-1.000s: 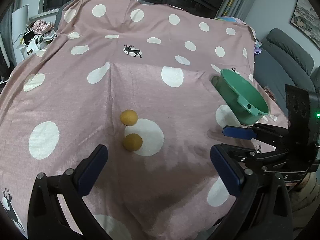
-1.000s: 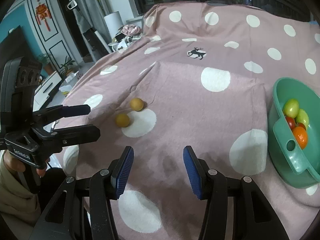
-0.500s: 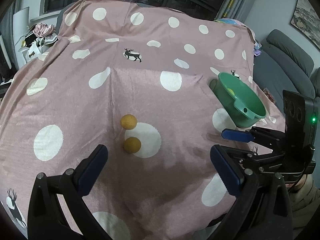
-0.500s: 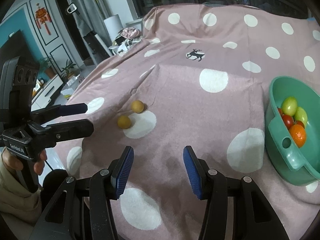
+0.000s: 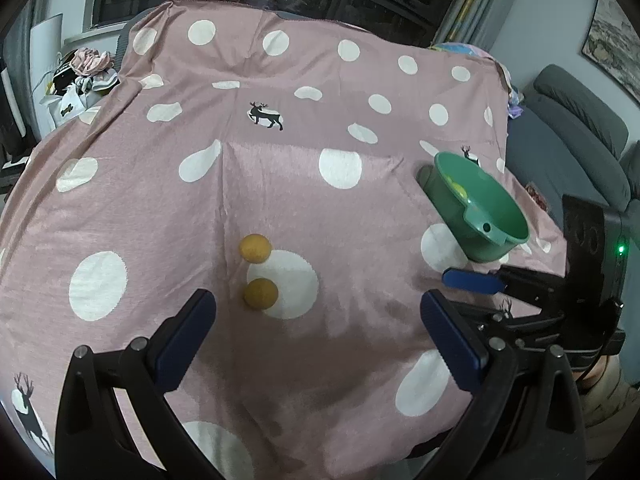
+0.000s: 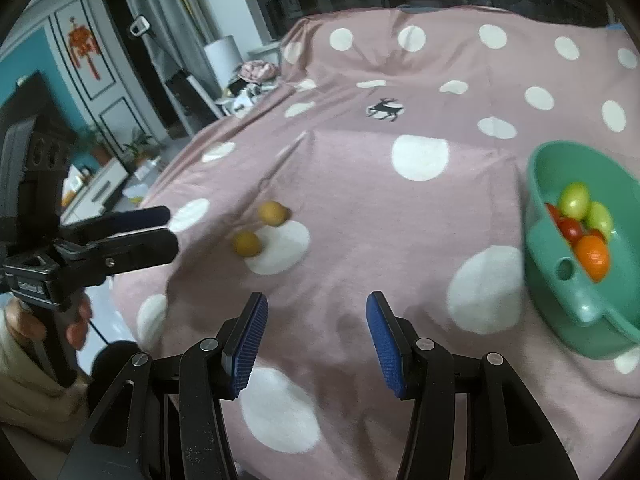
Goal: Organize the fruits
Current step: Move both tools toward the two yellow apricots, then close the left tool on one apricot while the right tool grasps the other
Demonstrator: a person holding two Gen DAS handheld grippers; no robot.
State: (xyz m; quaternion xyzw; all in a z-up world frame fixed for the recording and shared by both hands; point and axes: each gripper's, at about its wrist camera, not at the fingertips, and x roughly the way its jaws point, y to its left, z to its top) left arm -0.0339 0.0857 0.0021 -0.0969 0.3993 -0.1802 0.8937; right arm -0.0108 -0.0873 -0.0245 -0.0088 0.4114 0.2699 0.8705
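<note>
**Two fruits lie loose, both tongs empty**

Your left tongs (image 5: 316,336) stand wide apart and your right tongs (image 6: 316,332) stand partly apart; neither holds anything. Free cloth lies ahead of both. The two round yellow-orange fruits (image 5: 255,248) (image 5: 261,293) sit close together at the edge of a white dot, well apart from the green bowl (image 6: 536,248), which holds green, red and orange fruits. The counter wears a pink dotted cloth (image 5: 360,220) that drops off at the near edge.

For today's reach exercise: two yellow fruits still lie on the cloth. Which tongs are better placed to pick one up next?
Probably the left tongs: open, with the nearer yellow fruit just ahead. The right tongs are nearer the green bowl.
</note>
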